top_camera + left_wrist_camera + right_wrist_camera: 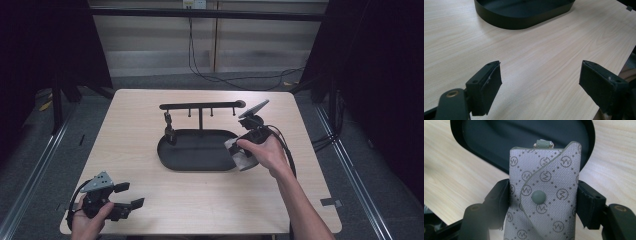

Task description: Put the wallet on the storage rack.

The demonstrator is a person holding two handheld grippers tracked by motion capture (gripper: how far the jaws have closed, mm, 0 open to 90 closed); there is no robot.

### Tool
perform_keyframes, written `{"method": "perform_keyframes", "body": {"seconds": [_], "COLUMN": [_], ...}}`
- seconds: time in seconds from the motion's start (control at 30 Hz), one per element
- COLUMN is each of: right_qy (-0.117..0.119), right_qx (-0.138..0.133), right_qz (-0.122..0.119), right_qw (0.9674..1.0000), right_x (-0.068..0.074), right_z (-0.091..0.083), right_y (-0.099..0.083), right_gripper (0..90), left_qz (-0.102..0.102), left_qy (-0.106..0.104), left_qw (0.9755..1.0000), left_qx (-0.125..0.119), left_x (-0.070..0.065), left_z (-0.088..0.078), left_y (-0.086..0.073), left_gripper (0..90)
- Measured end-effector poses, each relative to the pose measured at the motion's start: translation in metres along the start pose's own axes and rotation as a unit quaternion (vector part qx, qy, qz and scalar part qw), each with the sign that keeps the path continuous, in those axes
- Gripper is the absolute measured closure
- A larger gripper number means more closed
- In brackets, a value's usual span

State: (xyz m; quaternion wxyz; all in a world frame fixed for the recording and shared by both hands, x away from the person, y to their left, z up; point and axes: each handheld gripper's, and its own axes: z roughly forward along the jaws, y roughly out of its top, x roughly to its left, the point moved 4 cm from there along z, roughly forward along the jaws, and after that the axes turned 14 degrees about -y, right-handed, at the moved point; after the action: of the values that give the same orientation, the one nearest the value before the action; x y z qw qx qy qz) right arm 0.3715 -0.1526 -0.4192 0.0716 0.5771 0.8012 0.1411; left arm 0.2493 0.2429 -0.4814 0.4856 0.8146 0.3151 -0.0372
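A grey patterned key pouch (544,195) with a snap button sits clamped between the jaws of my right gripper (543,202), held over the right end of the black oval tray (524,135). From above, the pouch (239,154) hangs at the tray's right rim (197,167), under my right gripper (240,152). A black T-shaped hook stand (201,106) rises from the tray's back. My left gripper (131,195) rests near the table's front left corner, open and empty; its jaws (539,85) stand wide apart over bare wood.
The light wooden table (150,200) has bare room left and in front of the tray. A small dark figure (170,131) stands on the tray's left end. Cables trail on the floor behind the table.
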Motion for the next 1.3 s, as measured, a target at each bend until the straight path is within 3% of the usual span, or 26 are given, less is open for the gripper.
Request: {"method": "perform_keyframes", "body": {"seconds": [0.4,0.77,1.1,1.3], "right_qy": [0.016,0.025,0.042,0.039], "right_qx": [-0.029,-0.053,-0.076,-0.089], "right_qz": [0.049,0.097,0.119,0.122], "right_qw": [0.9983,0.9935,0.9891,0.9878], "right_x": [-0.005,-0.014,-0.013,-0.009], "right_z": [0.009,0.024,0.04,0.046], "right_y": [0.008,0.009,0.012,0.015], "right_gripper": [34.6,34.6,34.6,34.6], "left_qz": [0.0,0.0,0.0,0.0], "left_qy": [0.0,0.0,-0.002,-0.002], "left_qw": [1.0,1.0,1.0,1.0], "left_qx": [-0.001,0.0,0.0,0.0], "left_x": [0.0,0.0,0.0,0.0], "left_z": [0.0,0.0,0.0,-0.001], "left_y": [0.0,0.0,0.0,0.0], "left_gripper": [17.8,17.8,17.8,17.8]}}
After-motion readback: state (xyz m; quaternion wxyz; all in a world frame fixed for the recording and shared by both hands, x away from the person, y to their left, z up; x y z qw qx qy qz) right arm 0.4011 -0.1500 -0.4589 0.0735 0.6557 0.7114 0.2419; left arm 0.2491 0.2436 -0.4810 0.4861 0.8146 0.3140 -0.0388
